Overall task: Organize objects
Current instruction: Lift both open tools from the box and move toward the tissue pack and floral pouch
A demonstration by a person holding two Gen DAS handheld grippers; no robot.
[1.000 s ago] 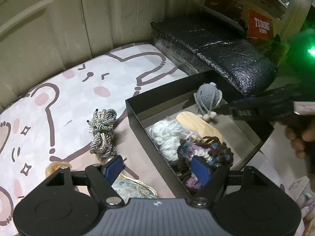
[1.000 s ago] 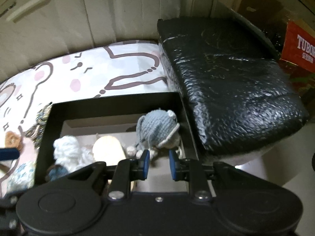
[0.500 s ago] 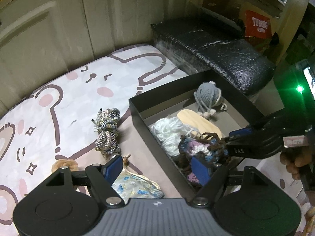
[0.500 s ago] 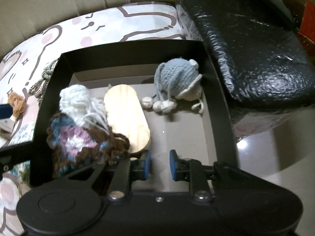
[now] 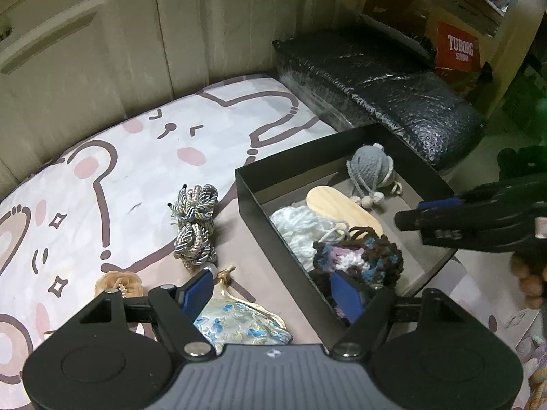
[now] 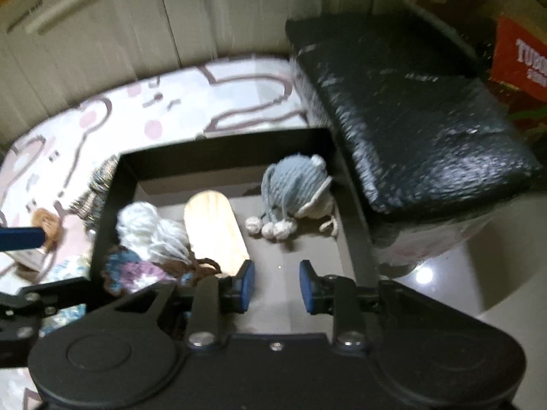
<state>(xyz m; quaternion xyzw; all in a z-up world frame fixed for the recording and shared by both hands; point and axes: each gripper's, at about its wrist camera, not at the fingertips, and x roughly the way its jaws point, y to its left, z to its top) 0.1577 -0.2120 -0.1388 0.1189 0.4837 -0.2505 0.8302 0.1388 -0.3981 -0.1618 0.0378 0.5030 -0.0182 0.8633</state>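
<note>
A black box (image 5: 253,198) on the bear-print mat (image 5: 136,157) holds a grey crochet ball (image 5: 371,169), a wooden oval (image 5: 342,208), white yarn (image 5: 301,229) and a brown-blue crochet piece (image 5: 359,259). My left gripper (image 5: 271,294) is open and straddles the box's near corner, gripping nothing. Beside the box lie a braided cord bundle (image 5: 196,222), a floral pouch (image 5: 239,324) and a tan fabric flower (image 5: 118,282). My right gripper (image 6: 277,287) hovers over the bare box floor, its jaws opening with nothing between them. The grey ball (image 6: 294,184) sits ahead of it.
A black bubble-wrapped bundle (image 5: 393,89) lies right behind the box. A red Tuborg carton (image 5: 458,48) stands beyond it. Cream cabinet doors (image 5: 85,51) close off the back. A person's hand (image 5: 530,280) holds the right gripper at the right edge. Glossy floor (image 6: 444,290) lies right of the box.
The right gripper has drawn back from the grey ball towards the box's near side, and its pads have parted. The left gripper has stayed where it was.
</note>
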